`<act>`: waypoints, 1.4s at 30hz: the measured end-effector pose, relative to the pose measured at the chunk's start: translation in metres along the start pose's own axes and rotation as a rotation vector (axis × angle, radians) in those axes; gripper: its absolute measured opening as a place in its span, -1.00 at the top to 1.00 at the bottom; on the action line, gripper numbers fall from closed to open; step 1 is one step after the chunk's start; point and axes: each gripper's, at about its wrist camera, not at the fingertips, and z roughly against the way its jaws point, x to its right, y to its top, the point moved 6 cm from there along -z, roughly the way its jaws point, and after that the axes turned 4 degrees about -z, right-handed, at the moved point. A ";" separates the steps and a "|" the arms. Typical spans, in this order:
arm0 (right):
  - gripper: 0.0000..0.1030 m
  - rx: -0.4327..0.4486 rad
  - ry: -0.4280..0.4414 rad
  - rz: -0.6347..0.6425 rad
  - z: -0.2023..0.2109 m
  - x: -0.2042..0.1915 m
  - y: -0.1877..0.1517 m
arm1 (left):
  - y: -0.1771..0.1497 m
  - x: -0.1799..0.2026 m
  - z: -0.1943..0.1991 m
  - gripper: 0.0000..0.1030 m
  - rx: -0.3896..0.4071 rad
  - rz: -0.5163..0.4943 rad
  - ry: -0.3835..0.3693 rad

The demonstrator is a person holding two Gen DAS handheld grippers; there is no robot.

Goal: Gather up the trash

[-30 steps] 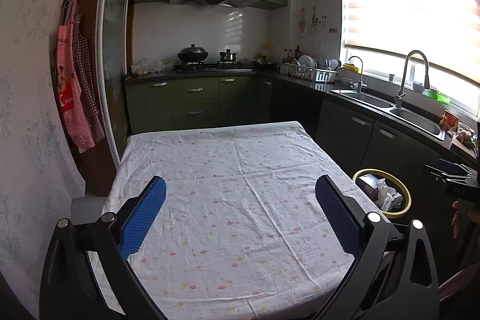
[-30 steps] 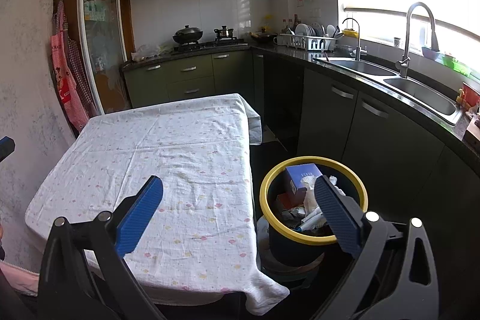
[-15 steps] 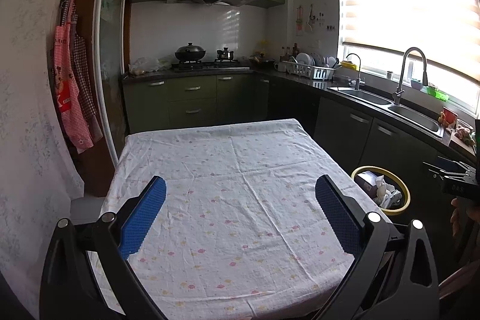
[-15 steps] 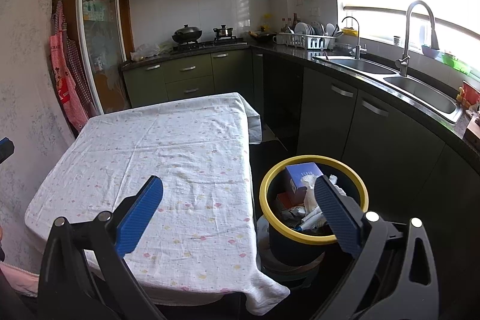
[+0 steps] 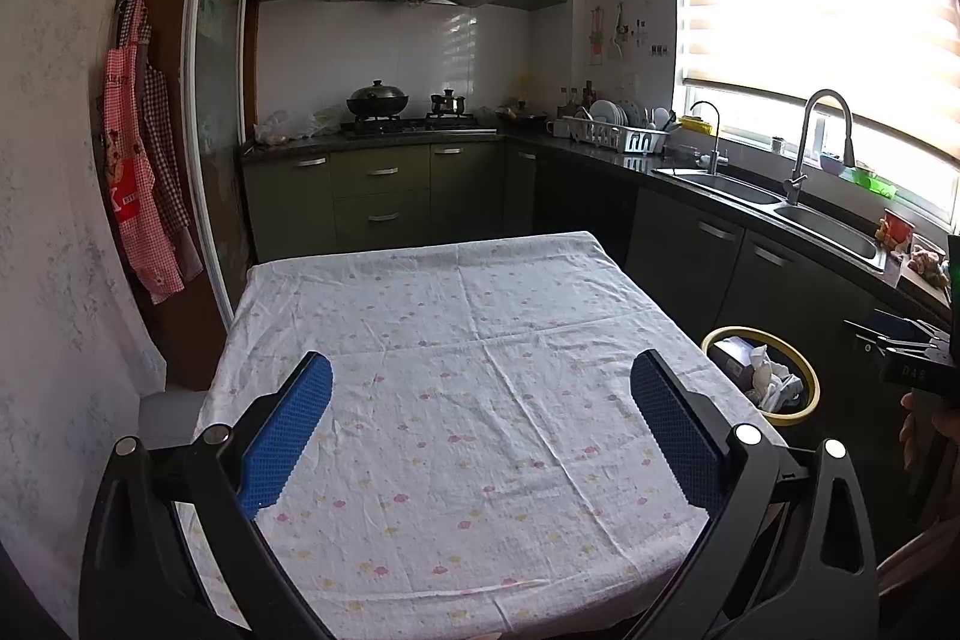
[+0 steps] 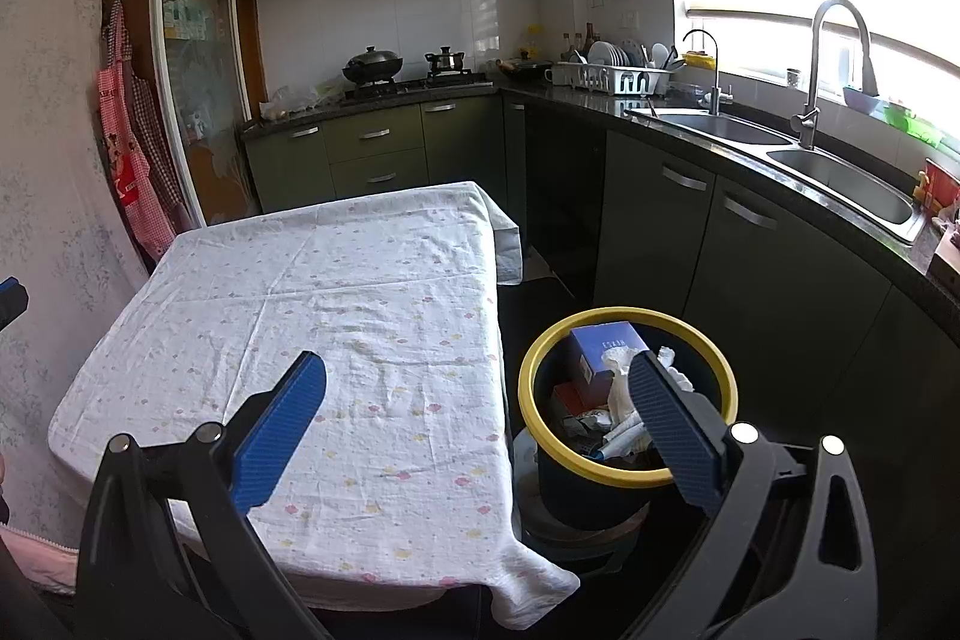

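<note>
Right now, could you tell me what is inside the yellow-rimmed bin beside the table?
The bin holds a blue box, crumpled white paper and small packaging scraps. Whatever lies deeper is covered by that top layer.

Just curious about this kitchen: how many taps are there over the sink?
2. A tall arched tap stands between the two basins of the sink; a smaller thin tap stands at the far basin's end. None seems hidden.
</note>
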 end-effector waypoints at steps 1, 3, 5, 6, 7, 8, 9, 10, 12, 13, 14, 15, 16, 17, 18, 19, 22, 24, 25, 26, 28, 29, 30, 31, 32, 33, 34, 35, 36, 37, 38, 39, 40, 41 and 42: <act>-0.86 -0.001 0.000 -0.001 0.000 0.000 0.000 | 0.000 0.000 0.000 -0.91 0.000 0.000 0.001; -0.86 0.000 -0.001 -0.001 0.000 0.000 0.000 | 0.000 0.000 0.000 -0.91 -0.001 0.000 -0.001; -0.86 -0.001 0.000 -0.001 0.000 0.000 0.000 | -0.002 0.001 -0.001 -0.91 -0.006 -0.002 -0.002; -0.86 -0.001 0.000 -0.001 0.000 0.000 0.000 | -0.002 0.001 -0.002 -0.91 -0.008 -0.002 -0.003; -0.86 -0.001 -0.001 0.000 0.000 0.000 0.000 | -0.003 0.001 -0.003 -0.91 -0.011 -0.001 -0.006; -0.86 -0.001 0.000 -0.001 0.000 0.000 0.000 | -0.003 0.001 -0.003 -0.91 -0.012 -0.001 -0.006; -0.86 -0.001 0.000 -0.002 -0.001 0.000 -0.001 | -0.003 0.001 -0.003 -0.91 -0.012 0.000 -0.005; -0.86 -0.002 0.000 -0.002 -0.001 0.000 -0.001 | -0.004 0.001 -0.003 -0.91 -0.012 0.000 -0.007; -0.86 -0.003 0.001 -0.003 -0.002 -0.001 -0.002 | -0.004 0.000 -0.003 -0.91 -0.011 0.001 -0.009; -0.86 -0.005 0.002 -0.003 -0.003 -0.001 -0.002 | -0.004 0.000 -0.004 -0.91 -0.011 0.002 -0.011; -0.86 -0.006 0.002 -0.003 -0.003 -0.001 -0.002 | -0.005 0.000 -0.004 -0.91 -0.012 0.003 -0.011; -0.86 -0.007 0.002 -0.003 -0.004 -0.002 -0.002 | -0.006 0.000 -0.004 -0.91 -0.012 0.003 -0.013; -0.86 -0.008 0.003 -0.003 -0.004 -0.002 -0.003 | -0.005 -0.001 -0.004 -0.91 -0.012 0.003 -0.012; -0.86 -0.010 0.003 -0.002 -0.005 -0.003 -0.003 | -0.005 -0.001 -0.005 -0.91 -0.013 0.002 -0.011; -0.86 -0.011 0.003 -0.002 -0.005 -0.003 -0.003 | -0.005 -0.001 -0.005 -0.91 -0.013 0.003 -0.012; -0.86 -0.012 0.003 -0.003 -0.006 -0.004 -0.003 | -0.006 -0.001 -0.005 -0.91 -0.015 0.003 -0.014; -0.86 -0.013 0.003 -0.004 -0.006 -0.004 -0.003 | -0.007 -0.002 -0.006 -0.91 -0.020 0.005 -0.018; -0.86 -0.013 0.003 -0.005 -0.006 -0.004 -0.003 | -0.007 -0.003 -0.007 -0.91 -0.022 0.005 -0.020; -0.86 -0.013 0.002 -0.003 -0.006 -0.004 -0.003 | -0.007 -0.003 -0.007 -0.91 -0.022 0.004 -0.022; -0.86 -0.013 0.003 -0.003 -0.006 -0.004 -0.003 | -0.008 -0.003 -0.007 -0.91 -0.022 0.002 -0.022; -0.86 -0.015 0.003 -0.005 -0.006 -0.004 -0.003 | -0.008 -0.004 -0.007 -0.91 -0.022 -0.001 -0.020; -0.86 -0.016 0.004 -0.006 -0.007 -0.004 -0.004 | -0.008 -0.003 -0.007 -0.91 -0.023 0.000 -0.021; -0.86 -0.016 0.003 -0.005 -0.007 -0.004 -0.004 | -0.008 -0.003 -0.007 -0.91 -0.024 0.000 -0.022; -0.86 -0.016 0.003 -0.005 -0.007 -0.005 -0.004 | -0.008 -0.003 -0.007 -0.91 -0.025 0.000 -0.023; -0.86 -0.015 0.003 -0.006 -0.007 -0.004 -0.004 | -0.008 -0.003 -0.007 -0.91 -0.025 -0.001 -0.022; -0.86 -0.015 0.003 -0.006 -0.007 -0.004 -0.003 | -0.008 -0.004 -0.007 -0.91 -0.025 -0.001 -0.021; -0.86 -0.015 0.003 -0.006 -0.007 -0.005 -0.004 | -0.008 -0.004 -0.007 -0.91 -0.025 0.001 -0.022; -0.86 -0.015 0.003 -0.006 -0.007 -0.005 -0.004 | -0.008 -0.004 -0.007 -0.91 -0.026 0.001 -0.024; -0.86 -0.016 0.003 -0.006 -0.007 -0.004 -0.003 | -0.008 -0.003 -0.007 -0.91 -0.025 0.000 -0.023; -0.86 -0.016 0.002 -0.006 -0.007 -0.004 -0.004 | -0.008 -0.003 -0.007 -0.91 -0.026 -0.001 -0.022; -0.86 -0.017 0.003 -0.006 -0.007 -0.005 -0.004 | -0.008 -0.003 -0.007 -0.91 -0.026 -0.001 -0.021; -0.86 -0.019 0.003 -0.006 -0.008 -0.005 -0.005 | -0.008 -0.003 -0.007 -0.91 -0.027 -0.001 -0.022; -0.86 -0.020 0.004 -0.005 -0.008 -0.005 -0.005 | -0.009 -0.003 -0.008 -0.91 -0.029 -0.001 -0.024; -0.87 -0.021 0.003 -0.006 -0.008 -0.006 -0.006 | -0.009 -0.004 -0.008 -0.91 -0.030 -0.001 -0.024; -0.86 -0.022 0.003 -0.005 -0.008 -0.006 -0.007 | -0.008 -0.004 -0.008 -0.91 -0.031 -0.001 -0.022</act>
